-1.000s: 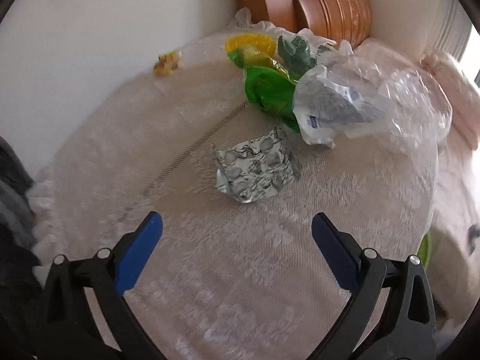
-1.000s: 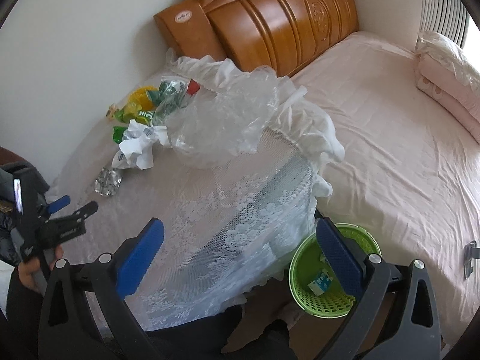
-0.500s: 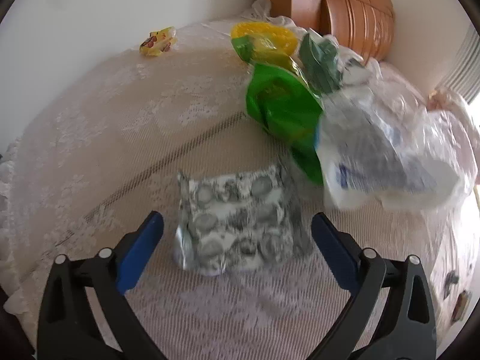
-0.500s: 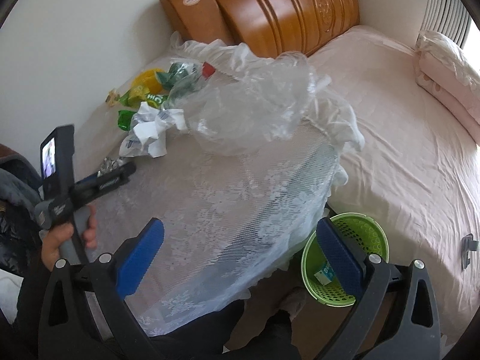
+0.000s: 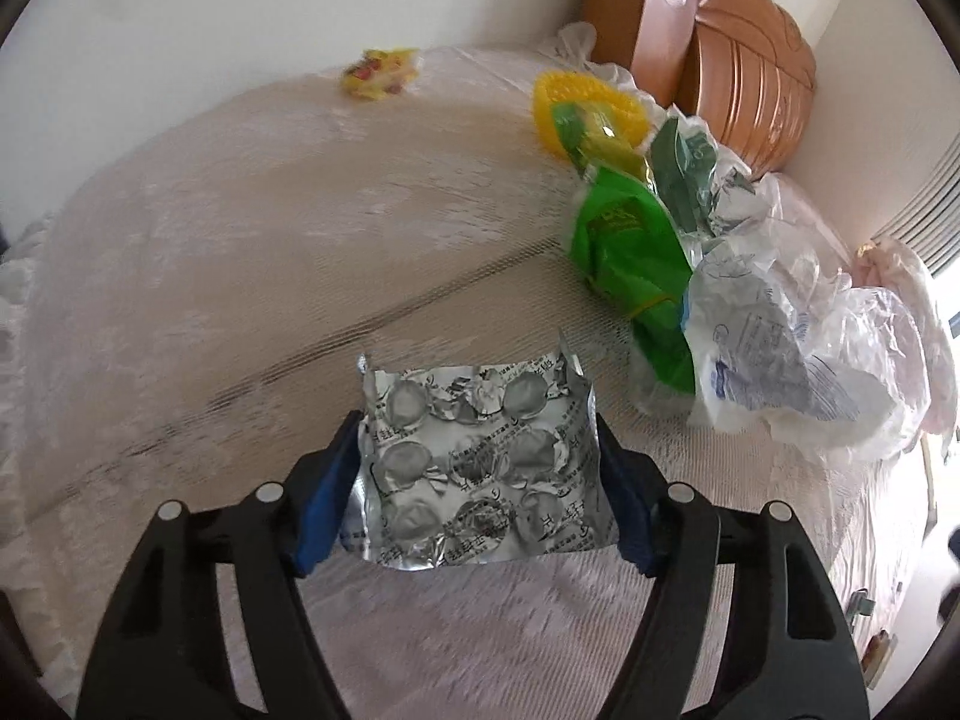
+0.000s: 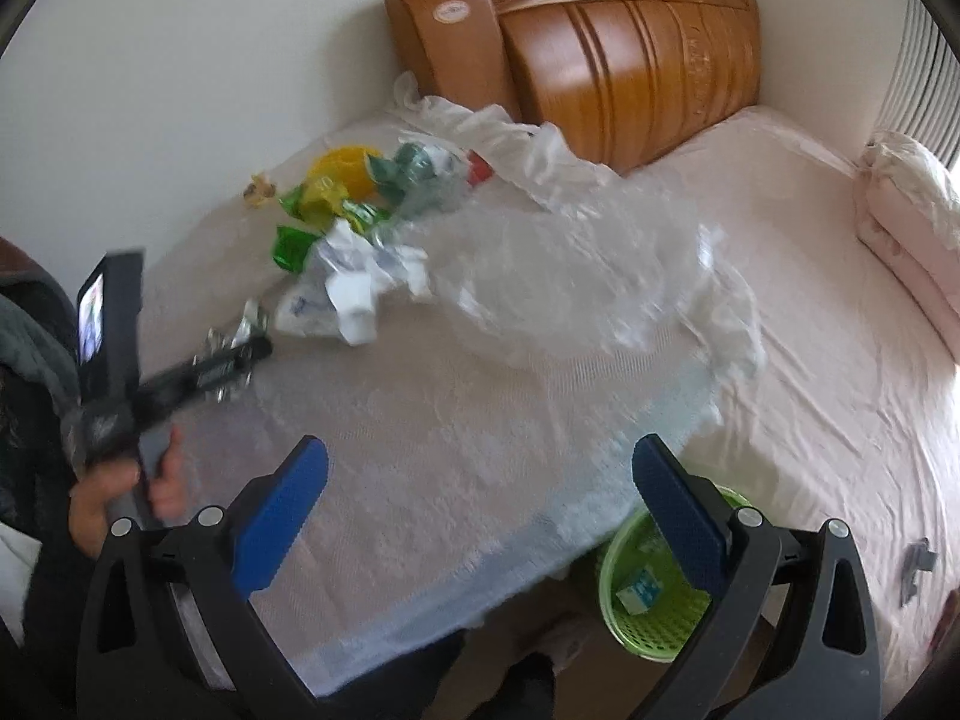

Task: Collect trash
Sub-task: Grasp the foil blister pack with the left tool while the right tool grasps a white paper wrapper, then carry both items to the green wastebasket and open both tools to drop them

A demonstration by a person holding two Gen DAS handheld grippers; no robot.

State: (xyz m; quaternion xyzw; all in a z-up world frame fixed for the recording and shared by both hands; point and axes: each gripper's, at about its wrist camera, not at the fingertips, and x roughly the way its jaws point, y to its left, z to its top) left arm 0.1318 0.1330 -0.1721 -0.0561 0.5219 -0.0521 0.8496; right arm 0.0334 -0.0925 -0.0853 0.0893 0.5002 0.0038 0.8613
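Observation:
A crumpled silver pill blister pack [image 5: 480, 456] lies on the lace-covered table [image 5: 252, 276]. My left gripper [image 5: 477, 468] is shut on it, both blue pads pressing its side edges. The pack also shows in the right wrist view [image 6: 240, 336], at the tip of my left gripper [image 6: 234, 360]. My right gripper [image 6: 480, 516] is open and empty above the table's near side. A green mesh trash basket [image 6: 660, 606] with a small carton inside stands on the floor below the table's right edge.
More trash lies at the table's far right: a green wrapper [image 5: 630, 246], crumpled white paper [image 5: 762, 348], clear plastic [image 6: 570, 276], a yellow dish [image 5: 588, 108] and a small yellow wrapper [image 5: 378, 72]. A wooden headboard [image 6: 600, 54] and bed [image 6: 810, 330] lie beyond.
My left gripper moved forward over the blister pack and closed its jaws on it. The right gripper shifted slightly left and stayed open.

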